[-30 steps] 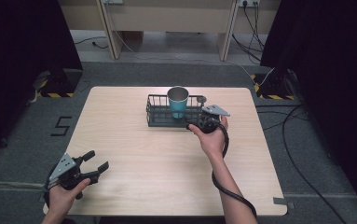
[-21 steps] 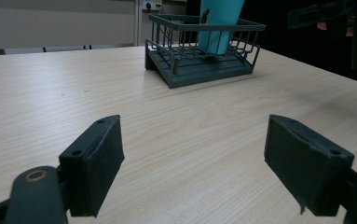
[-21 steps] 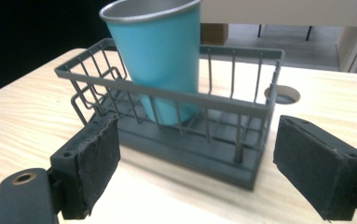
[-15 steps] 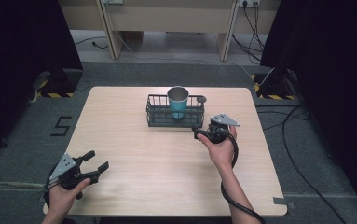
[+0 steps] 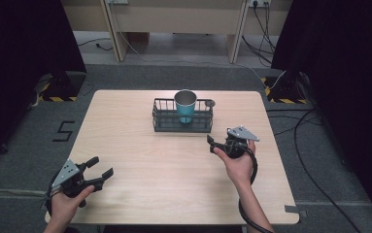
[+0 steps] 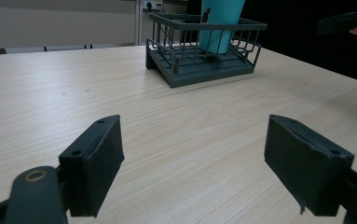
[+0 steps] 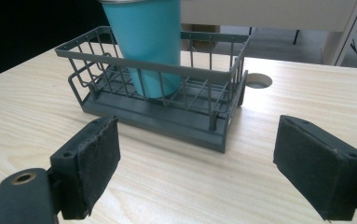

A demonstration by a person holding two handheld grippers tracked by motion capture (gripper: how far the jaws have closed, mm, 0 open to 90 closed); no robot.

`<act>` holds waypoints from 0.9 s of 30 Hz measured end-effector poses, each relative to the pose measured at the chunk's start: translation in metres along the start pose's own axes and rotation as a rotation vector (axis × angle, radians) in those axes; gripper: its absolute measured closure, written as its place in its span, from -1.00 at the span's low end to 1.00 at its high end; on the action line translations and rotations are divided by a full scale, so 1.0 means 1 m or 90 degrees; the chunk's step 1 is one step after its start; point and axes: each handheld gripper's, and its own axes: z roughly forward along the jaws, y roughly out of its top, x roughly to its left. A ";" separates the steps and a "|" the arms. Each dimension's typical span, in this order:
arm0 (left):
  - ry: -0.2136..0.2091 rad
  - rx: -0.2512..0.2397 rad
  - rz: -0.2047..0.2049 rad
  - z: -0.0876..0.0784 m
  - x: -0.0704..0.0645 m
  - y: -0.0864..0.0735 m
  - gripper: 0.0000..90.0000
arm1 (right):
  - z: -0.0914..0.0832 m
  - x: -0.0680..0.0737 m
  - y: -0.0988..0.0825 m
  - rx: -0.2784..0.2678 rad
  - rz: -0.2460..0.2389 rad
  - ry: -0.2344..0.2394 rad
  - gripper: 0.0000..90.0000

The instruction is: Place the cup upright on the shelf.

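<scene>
A teal cup (image 5: 186,106) stood upright, mouth up, in the wire basket (image 5: 182,121) — the right claw (image 5: 214,143), wide and empty, had drawn back toward the tabletop's (image 5: 174,174) near edge.

My worktop (image 5: 140,145), pale wood grain: dark wire basket (image 5: 182,121) sits toward its far edge, teal cup (image 5: 186,106) upright inside.

Teal cup (image 7: 150,44) upright in wire basket (image 7: 167,112)
</scene>
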 end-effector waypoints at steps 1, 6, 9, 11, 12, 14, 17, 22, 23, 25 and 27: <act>0.000 0.000 0.000 0.000 0.000 0.000 -0.58 | 0.000 0.000 0.000 0.000 0.000 0.000 -0.66; 0.000 0.000 0.000 0.000 0.000 0.000 -0.58 | -0.008 -0.003 -0.005 -0.004 0.003 -0.007 -0.66; 0.001 0.000 -0.001 0.000 0.000 0.000 -0.58 | -0.014 -0.005 -0.009 -0.005 0.007 -0.010 -0.66; 0.001 0.001 0.000 0.000 0.000 0.000 -0.58 | -0.018 -0.006 -0.013 -0.005 0.006 -0.012 -0.66; 0.000 0.001 0.000 0.000 0.000 0.000 -0.58 | -0.020 -0.006 -0.014 -0.005 0.007 -0.013 -0.66; 0.000 0.001 0.000 0.000 0.000 0.000 -0.58 | -0.025 -0.009 -0.018 -0.004 0.012 -0.017 -0.66; 0.001 0.001 0.000 0.000 0.000 0.000 -0.58 | -0.032 -0.012 -0.024 -0.008 0.019 -0.023 -0.66; 0.001 0.001 0.000 0.000 0.000 0.000 -0.58 | -0.040 -0.015 -0.032 -0.008 0.028 -0.029 -0.66; 0.001 0.001 0.001 0.000 0.000 0.000 -0.58 | -0.043 -0.016 -0.035 -0.007 0.028 -0.031 -0.66; 0.001 0.001 0.001 0.000 0.000 0.000 -0.58 | -0.045 -0.017 -0.038 -0.005 0.029 -0.032 -0.66; 0.002 0.001 0.000 0.000 0.000 0.000 -0.58 | -0.048 -0.018 -0.042 -0.004 0.032 -0.033 -0.65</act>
